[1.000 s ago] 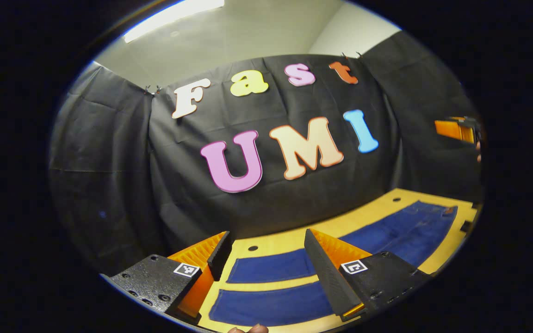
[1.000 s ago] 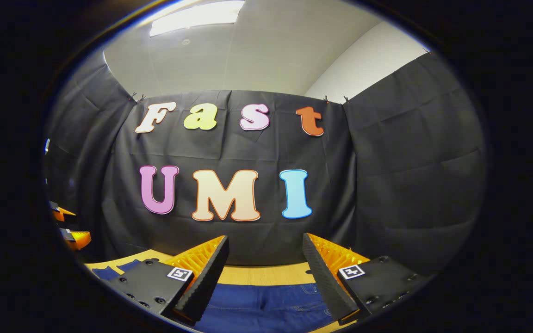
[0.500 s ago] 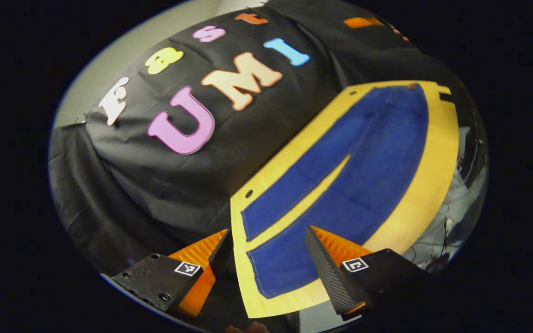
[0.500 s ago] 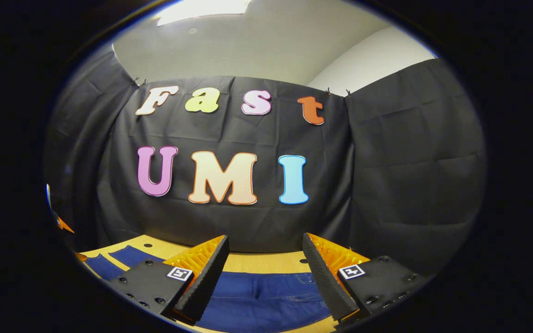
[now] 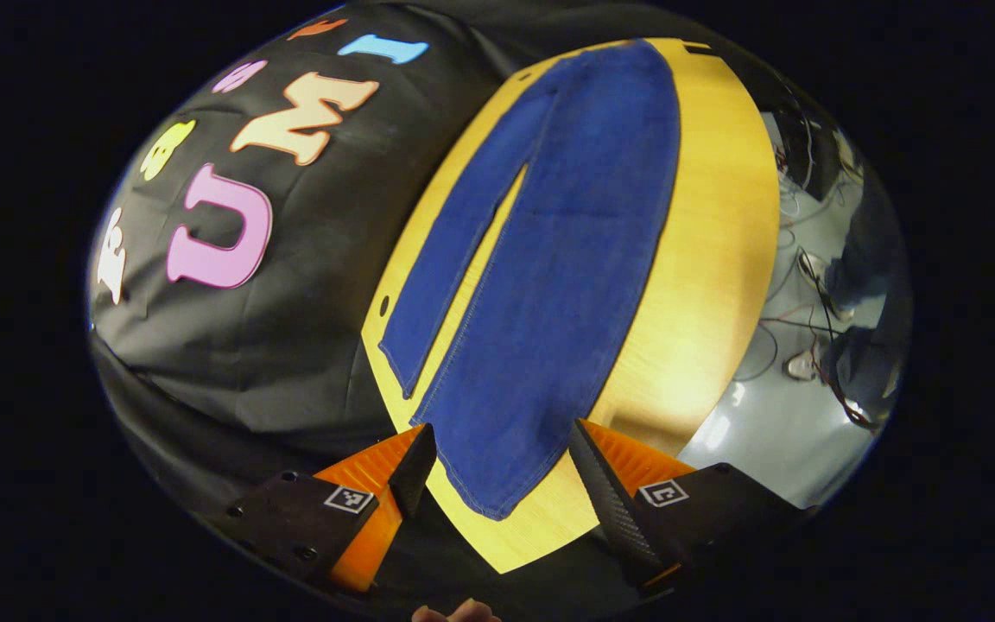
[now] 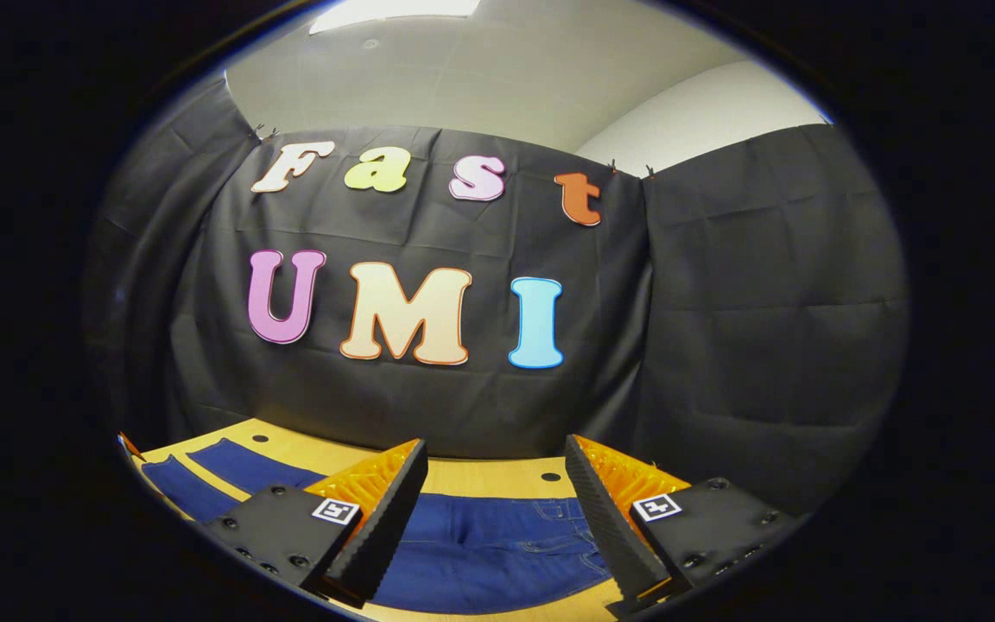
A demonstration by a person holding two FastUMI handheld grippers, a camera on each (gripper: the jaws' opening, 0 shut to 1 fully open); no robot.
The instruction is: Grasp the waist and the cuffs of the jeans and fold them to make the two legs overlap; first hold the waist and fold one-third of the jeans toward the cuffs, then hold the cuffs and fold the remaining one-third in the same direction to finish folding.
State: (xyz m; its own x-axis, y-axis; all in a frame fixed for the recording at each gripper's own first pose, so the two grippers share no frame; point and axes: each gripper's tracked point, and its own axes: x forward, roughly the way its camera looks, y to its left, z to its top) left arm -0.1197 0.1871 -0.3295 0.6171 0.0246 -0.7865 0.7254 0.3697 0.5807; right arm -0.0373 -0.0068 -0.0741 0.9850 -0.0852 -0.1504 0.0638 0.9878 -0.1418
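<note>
swinging downward over the last second, the left gripper (image 5: 497, 475) has been turned from a level look at the cloth wall to a steep look along the table (image 5: 713, 259), so that the jeans (image 5: 549, 285) are now taken in from cuffs to waist in the left gripper view. the jeans are laid flat and unfolded on the table, with the two legs side by side and a narrow strip of bare wood seen between them. the cuff (image 5: 497, 497) of the nearer leg is framed between the left gripper's fingers, which are held wide apart with nothing between them; contact with the cloth is not seen. a fingertip (image 5: 456, 612) of the person is glimpsed at the bottom edge of that view.

in the right gripper view, the right gripper (image 6: 497, 510) has been tipped down a little, so more of the waist (image 6: 506, 536) and the table (image 6: 463, 475) is seen than a second ago. its fingers are also spread apart and empty, and are held above the waist end.

from this it is judged that no fold has yet been made and that both grippers are being lined up for the first grasp, one at the cuffs and one at the waist. a further descent would be needed before either end could be pinched.
</note>
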